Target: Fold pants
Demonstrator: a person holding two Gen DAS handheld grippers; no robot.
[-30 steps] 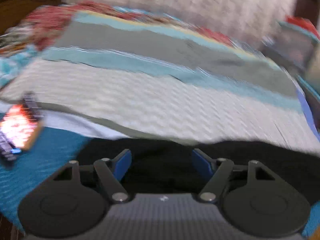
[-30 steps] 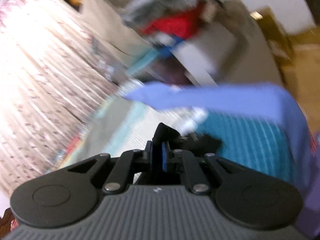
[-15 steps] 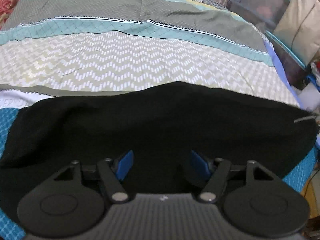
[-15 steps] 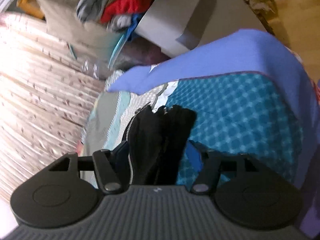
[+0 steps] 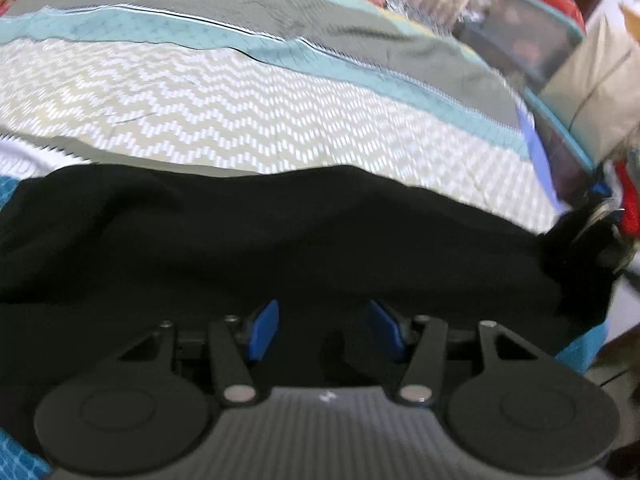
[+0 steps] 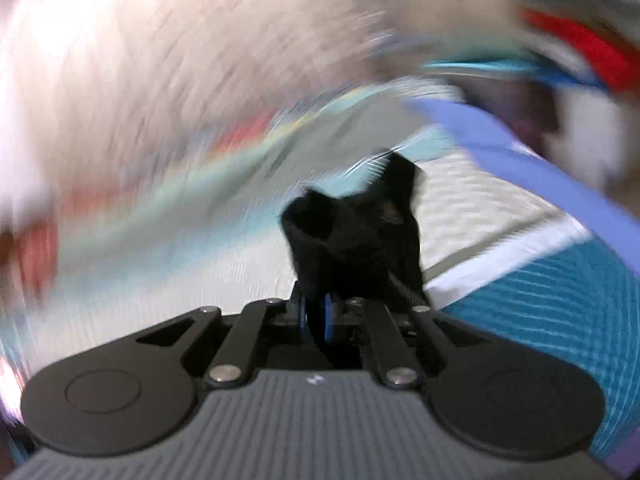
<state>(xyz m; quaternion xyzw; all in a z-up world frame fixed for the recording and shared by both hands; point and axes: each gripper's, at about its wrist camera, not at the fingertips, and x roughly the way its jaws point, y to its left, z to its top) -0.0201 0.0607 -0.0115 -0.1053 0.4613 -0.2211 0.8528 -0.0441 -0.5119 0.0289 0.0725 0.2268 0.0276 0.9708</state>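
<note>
Black pants [image 5: 280, 240] lie stretched across the near side of the bed in the left wrist view. My left gripper [image 5: 324, 330] hovers low over their middle. Its blue pads [image 5: 264, 330] stand apart and its jaws are closing, with black cloth lying between and under them but not pinched. The right end of the pants rises into a dark bunch at the bed's right edge. In the heavily blurred right wrist view, my right gripper [image 6: 315, 316] is shut on a bunched end of the pants [image 6: 360, 236], which sticks up in front of the pads.
The bed wears a striped cover [image 5: 240, 112] of grey, teal and zigzag bands over a blue sheet [image 6: 560, 184]. A clear storage box [image 5: 532, 32], a beige cushion [image 5: 592, 92] and red clothes [image 5: 630, 208] crowd the bed's right side.
The right gripper opened around the pants' zipper end, then shut on it and swung sideways while rolling. The left gripper sank closer to the pants and its pads drew nearer together.
</note>
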